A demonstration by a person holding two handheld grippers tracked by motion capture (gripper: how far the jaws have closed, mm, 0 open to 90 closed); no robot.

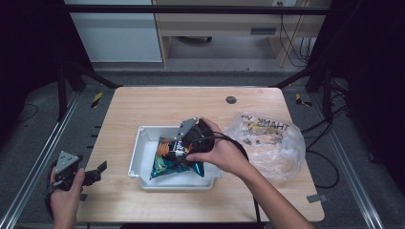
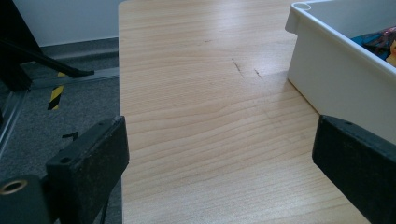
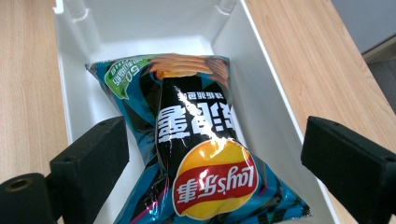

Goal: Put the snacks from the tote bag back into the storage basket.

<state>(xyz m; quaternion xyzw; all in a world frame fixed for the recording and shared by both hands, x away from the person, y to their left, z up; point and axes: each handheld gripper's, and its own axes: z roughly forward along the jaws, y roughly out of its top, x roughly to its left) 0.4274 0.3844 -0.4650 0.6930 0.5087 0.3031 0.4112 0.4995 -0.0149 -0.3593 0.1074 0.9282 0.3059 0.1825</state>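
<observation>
The chip bag lies flat inside the white tray, which sits on the table a little toward the six o'clock side of its middle in the high view. The right claw hangs over the tray, pointing down at the bag from the three o'clock side, with the person's right hand wrapped around its body. In the right gripper view the bag lies below and between the two black jaws, which stand wide, one at eight o'clock and one at four o'clock of the frame, neither pad touching the foil; the bag's logo end is nearest the claw and its far end points to twelve o'clock, toward the tray's end wall. The left claw rests off the table's edge at about eight o'clock from the tray, held in the left hand, its jaws also spread wide with nothing between them; its view looks across bare wood with the tray wall at two o'clock. A crumpled clear plastic bag lies on the table at three o'clock from the tray, just beside it.
</observation>
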